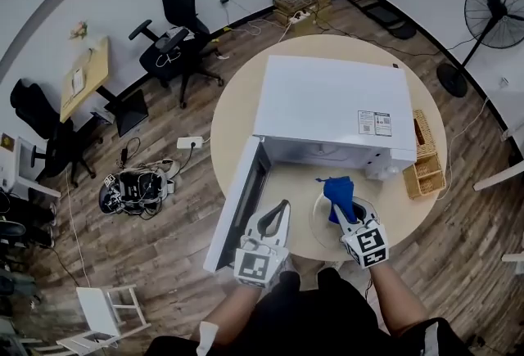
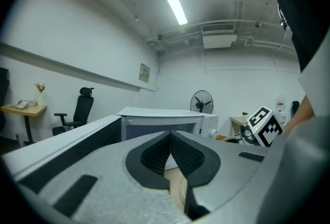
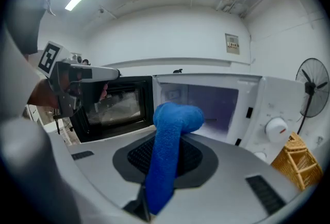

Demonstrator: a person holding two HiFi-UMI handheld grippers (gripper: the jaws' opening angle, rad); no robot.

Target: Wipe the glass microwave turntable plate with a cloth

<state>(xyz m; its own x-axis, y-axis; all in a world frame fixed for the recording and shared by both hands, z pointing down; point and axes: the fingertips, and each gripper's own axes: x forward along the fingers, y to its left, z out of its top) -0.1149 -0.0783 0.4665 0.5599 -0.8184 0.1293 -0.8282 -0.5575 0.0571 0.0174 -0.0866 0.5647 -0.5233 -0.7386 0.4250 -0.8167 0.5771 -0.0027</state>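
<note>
The glass turntable plate [image 1: 316, 221] lies flat on the round table [image 1: 246, 109] in front of the white microwave [image 1: 327, 101], whose door [image 1: 237, 203] swings out to the left. My right gripper [image 1: 344, 205] hangs over the plate, shut on a blue cloth [image 1: 337, 187] that sticks out past its tips. In the right gripper view the cloth [image 3: 172, 138] stands up between the jaws of the right gripper [image 3: 167, 158], facing the open cavity [image 3: 201, 104]. My left gripper [image 1: 282, 207] is just left of the plate, shut and holding nothing. Its pads [image 2: 181, 153] meet.
A wicker basket [image 1: 426, 159] sits at the table's right edge beside the microwave. A standing fan [image 1: 495, 15] is at the far right, with office chairs [image 1: 176, 27] and cables on the floor at the left. The table's near edge is close to the person's body.
</note>
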